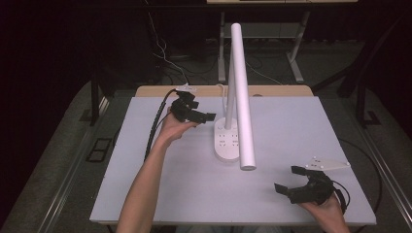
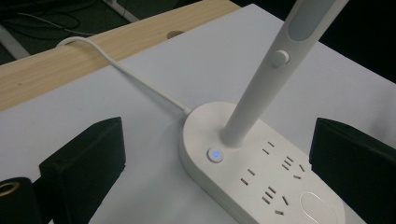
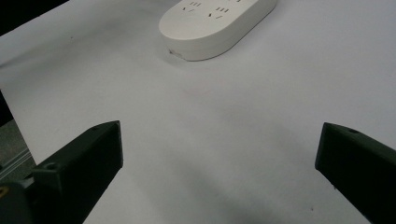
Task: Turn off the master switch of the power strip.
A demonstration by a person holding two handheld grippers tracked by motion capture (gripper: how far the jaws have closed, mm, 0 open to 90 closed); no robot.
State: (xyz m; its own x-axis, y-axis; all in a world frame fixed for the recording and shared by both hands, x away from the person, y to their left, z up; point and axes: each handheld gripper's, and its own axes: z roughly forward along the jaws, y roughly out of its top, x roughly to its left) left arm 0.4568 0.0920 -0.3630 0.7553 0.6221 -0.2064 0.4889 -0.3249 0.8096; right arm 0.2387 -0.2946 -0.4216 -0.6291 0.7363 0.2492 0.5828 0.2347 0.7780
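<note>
Table top (image 1: 194,194): flat, pale grey-white, plain, lying on a wooden desk.
Wooden edge (image 1: 272,91): light brown strip along the far side of the table top, with a small round hole seen in the left gripper view.
Lamp base (image 1: 227,141): white, long and rounded, near the middle of the table top, with plug holes on top.
Lamp button (image 2: 215,154): small, round, glowing blue, on the base right next to the foot of the pole.
Lamp pole (image 1: 230,92): white, standing up from the far end of the base.
Lamp head (image 1: 241,97): long white bar, slanting down toward the near side, ending above the table just past the base.
Lamp cord (image 2: 126,74): white, running from the base across the table top and over the wooden edge.
Left gripper (image 1: 206,116): held just left of the lamp base, pointing at it, jaws wide apart, nothing between them but the base ahead.
Right gripper (image 1: 289,179): low over the near right part of the table top, well apart from the lamp, jaws spread wide, holding nothing.
Floor (image 1: 63,160): grey, all around the table.
Room: dark at the back, with metal table legs (image 1: 296,63) and loose cables (image 1: 165,58) on the floor beyond.
</note>
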